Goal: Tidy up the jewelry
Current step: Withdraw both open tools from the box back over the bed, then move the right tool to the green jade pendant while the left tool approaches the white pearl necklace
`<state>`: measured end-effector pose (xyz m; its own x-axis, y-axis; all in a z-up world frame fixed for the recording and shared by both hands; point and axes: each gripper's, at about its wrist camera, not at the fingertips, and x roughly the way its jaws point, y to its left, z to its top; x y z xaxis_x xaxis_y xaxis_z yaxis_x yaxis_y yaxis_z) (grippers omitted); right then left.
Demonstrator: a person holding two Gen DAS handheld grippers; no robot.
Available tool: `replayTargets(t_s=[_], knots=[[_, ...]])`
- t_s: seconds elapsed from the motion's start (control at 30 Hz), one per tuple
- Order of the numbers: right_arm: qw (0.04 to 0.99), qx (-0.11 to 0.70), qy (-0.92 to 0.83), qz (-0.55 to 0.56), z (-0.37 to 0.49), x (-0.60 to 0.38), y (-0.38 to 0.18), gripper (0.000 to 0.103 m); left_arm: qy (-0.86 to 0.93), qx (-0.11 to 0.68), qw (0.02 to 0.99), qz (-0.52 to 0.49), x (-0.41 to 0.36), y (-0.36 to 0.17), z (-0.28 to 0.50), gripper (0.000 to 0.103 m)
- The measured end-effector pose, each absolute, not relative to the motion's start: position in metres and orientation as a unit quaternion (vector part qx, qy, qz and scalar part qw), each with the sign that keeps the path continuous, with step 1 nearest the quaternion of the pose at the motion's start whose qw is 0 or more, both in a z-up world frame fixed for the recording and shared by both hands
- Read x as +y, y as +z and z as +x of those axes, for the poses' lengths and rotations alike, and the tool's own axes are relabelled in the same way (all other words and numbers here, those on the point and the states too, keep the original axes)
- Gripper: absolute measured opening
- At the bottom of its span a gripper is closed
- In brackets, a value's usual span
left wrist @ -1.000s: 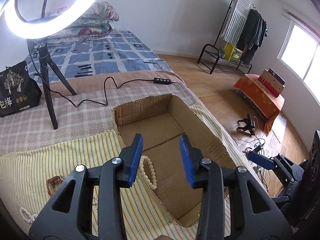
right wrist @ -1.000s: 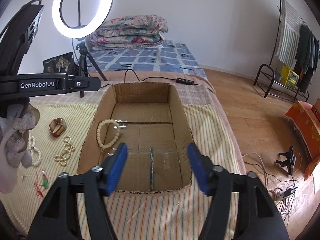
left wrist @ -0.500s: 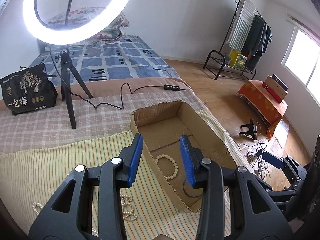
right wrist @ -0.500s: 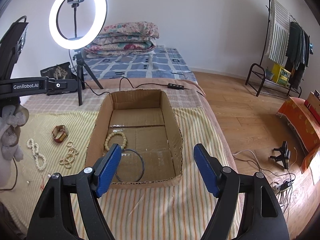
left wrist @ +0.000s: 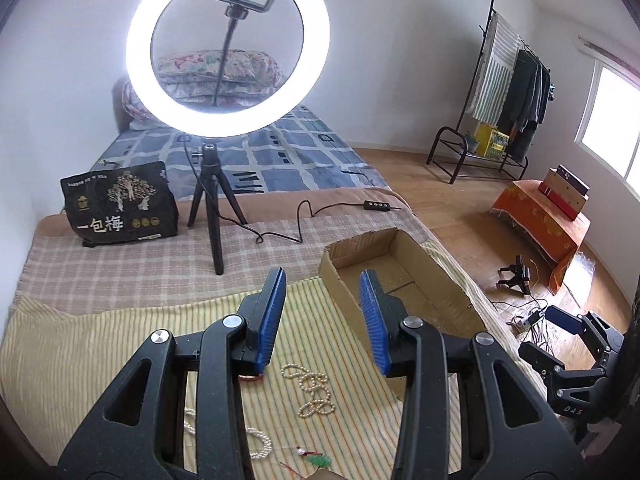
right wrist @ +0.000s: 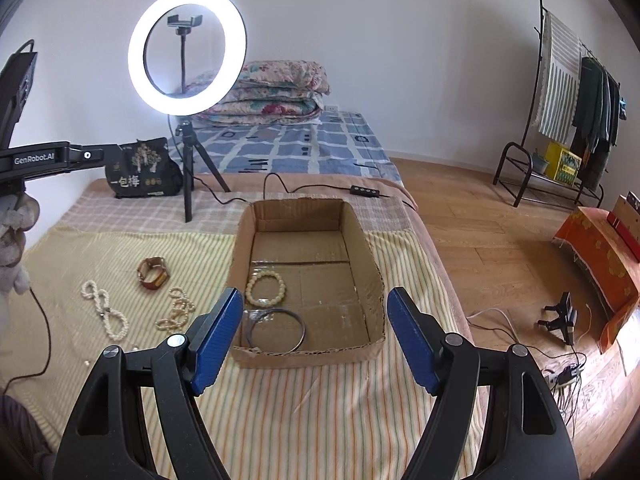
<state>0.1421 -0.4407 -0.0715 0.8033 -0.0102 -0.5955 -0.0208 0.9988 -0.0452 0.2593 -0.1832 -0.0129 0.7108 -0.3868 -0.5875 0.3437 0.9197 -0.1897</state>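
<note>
An open cardboard box (right wrist: 362, 240) sits on the striped blanket; it holds a cream bead bracelet (right wrist: 265, 289) and a dark thin hoop (right wrist: 275, 331). Left of it lie a brown watch (right wrist: 153, 273), a pearl strand (right wrist: 105, 314) and a tangled pearl piece (right wrist: 176, 309). My right gripper (right wrist: 316, 338) is open and empty, in front of the box. My left gripper (left wrist: 322, 320) is open and empty above the blanket, left of the box (left wrist: 440, 276). Under it lie pearls (left wrist: 314, 390), another pearl strand (left wrist: 256, 442) and a small green and red ornament (left wrist: 316, 460).
A ring light on a tripod (right wrist: 186, 52) stands behind the blanket with its cable (right wrist: 280, 184) running past the box. A black bag (right wrist: 142, 170) leans at the back left. Folded quilts (right wrist: 272, 92) lie on the bed. The bed edge drops to wooden floor (right wrist: 500, 248) on the right.
Both grippers have pulled back and risen from the box. The left one swung left over the blanket. The dark hoop now lies flat in the box; the right jaws stand wider.
</note>
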Motion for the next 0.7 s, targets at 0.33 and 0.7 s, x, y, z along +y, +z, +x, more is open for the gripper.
replayTargets(t_s=[0.33, 0.7], knots=[[0.956, 0.285, 0.048, -0.043, 0.12, -0.411, -0.062, 0.075, -0.145, 0.305, 0.941, -0.026, -0.103, 0.002, 0.226, 0.038], [0.935, 0.328, 0.114, -0.068, 0.122, -0.364, -0.082, 0.074, -0.093, 0.335, 0.937, -0.012, -0.028, -0.026, 0.199, 0.038]])
